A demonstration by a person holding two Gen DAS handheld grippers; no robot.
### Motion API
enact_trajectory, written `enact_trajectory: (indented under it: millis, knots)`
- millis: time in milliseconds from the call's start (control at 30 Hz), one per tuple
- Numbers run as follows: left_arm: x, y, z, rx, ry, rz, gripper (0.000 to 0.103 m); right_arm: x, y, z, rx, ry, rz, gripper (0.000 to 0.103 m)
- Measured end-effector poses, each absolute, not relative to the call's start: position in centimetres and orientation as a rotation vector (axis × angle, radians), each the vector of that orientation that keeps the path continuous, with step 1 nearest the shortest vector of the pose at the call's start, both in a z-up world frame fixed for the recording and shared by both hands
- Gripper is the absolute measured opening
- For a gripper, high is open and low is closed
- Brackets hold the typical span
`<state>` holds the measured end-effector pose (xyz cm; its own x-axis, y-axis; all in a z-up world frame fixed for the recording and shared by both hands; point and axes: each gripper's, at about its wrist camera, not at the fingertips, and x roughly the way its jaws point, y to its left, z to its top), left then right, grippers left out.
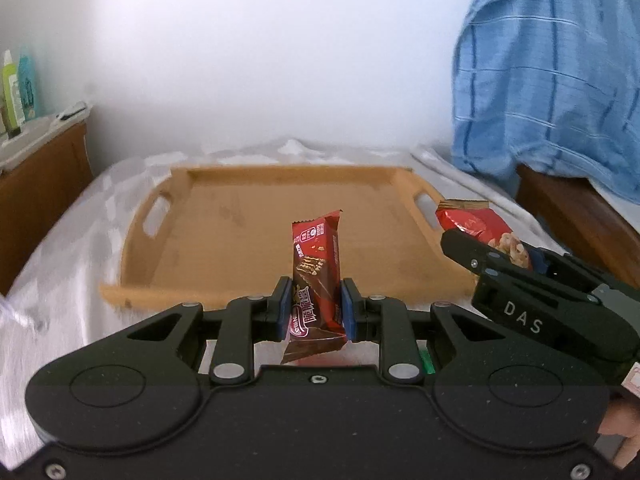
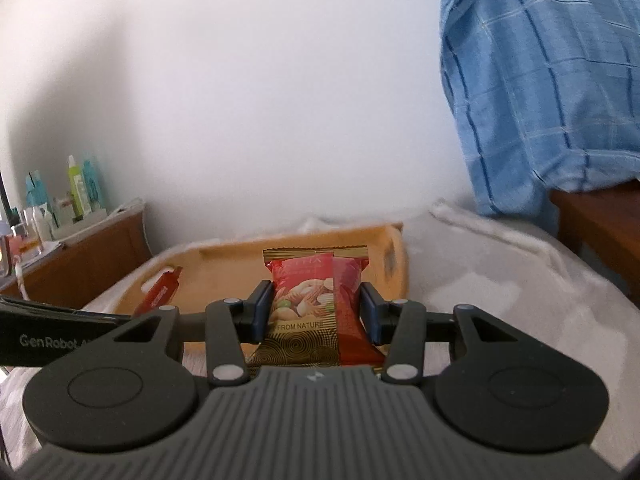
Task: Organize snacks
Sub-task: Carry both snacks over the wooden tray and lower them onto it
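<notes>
Above the near rim of the empty wooden tray (image 1: 224,220) on the white cloth (image 1: 72,248), the left gripper (image 1: 314,312) clamps an upright red chocolate wafer bar (image 1: 318,272). The right gripper (image 2: 316,312) clamps a red nut packet (image 2: 308,300) reading "FROM NATURE". Blue checked fabric (image 1: 552,72) hangs right; bottles (image 2: 80,192) stand on a left cabinet. "DAS" marks the right gripper's side.

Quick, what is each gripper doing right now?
Left gripper: shut on the chocolate wafer bar.
Right gripper: shut on the mixed nuts packet.
</notes>
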<state>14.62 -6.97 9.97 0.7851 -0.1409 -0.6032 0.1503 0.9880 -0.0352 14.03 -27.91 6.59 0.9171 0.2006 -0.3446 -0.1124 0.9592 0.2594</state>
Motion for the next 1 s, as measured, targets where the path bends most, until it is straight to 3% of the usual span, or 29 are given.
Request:
enact_trajectory:
  millis: [433, 1000]
  knots:
    - [25.9, -8.7, 7.8, -0.021, 0.69, -0.119, 0.024, 23.7, -28.6, 2.8, 0.31, 0.513, 0.151, 0.05]
    - [27.1, -10.1, 4.6, 0.048, 0.752, -0.094, 0.024, 25.4, -28.2, 1.5, 0.28, 0.61, 0.127, 0.05]
